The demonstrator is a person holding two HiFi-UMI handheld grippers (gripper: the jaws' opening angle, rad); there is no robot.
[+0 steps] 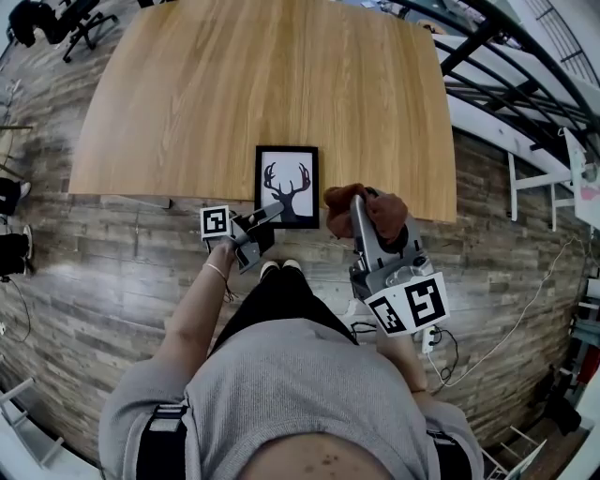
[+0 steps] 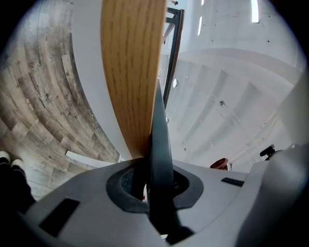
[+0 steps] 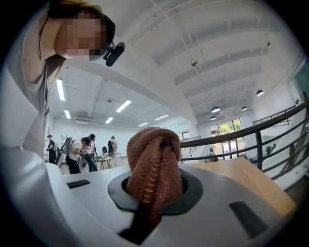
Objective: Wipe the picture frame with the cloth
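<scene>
- Wooden table (image 1: 262,84): light oak top, spreading across the upper centre of the head view.
- Plank floor (image 1: 84,272): grey-brown boards, running around the table on all sides.
- Office chair (image 1: 80,23): black, standing at the upper left corner.
- Railing (image 1: 497,70): dark bars, crossing the upper right.
- Cable (image 1: 525,319): white, trailing over the floor at lower right.
- Group of people (image 3: 82,154): standing at left of the right gripper view, far off.
- Ceiling lights (image 3: 123,105): long strips, glowing at upper left.
- Windows (image 3: 227,130): showing greenery at right.
</scene>
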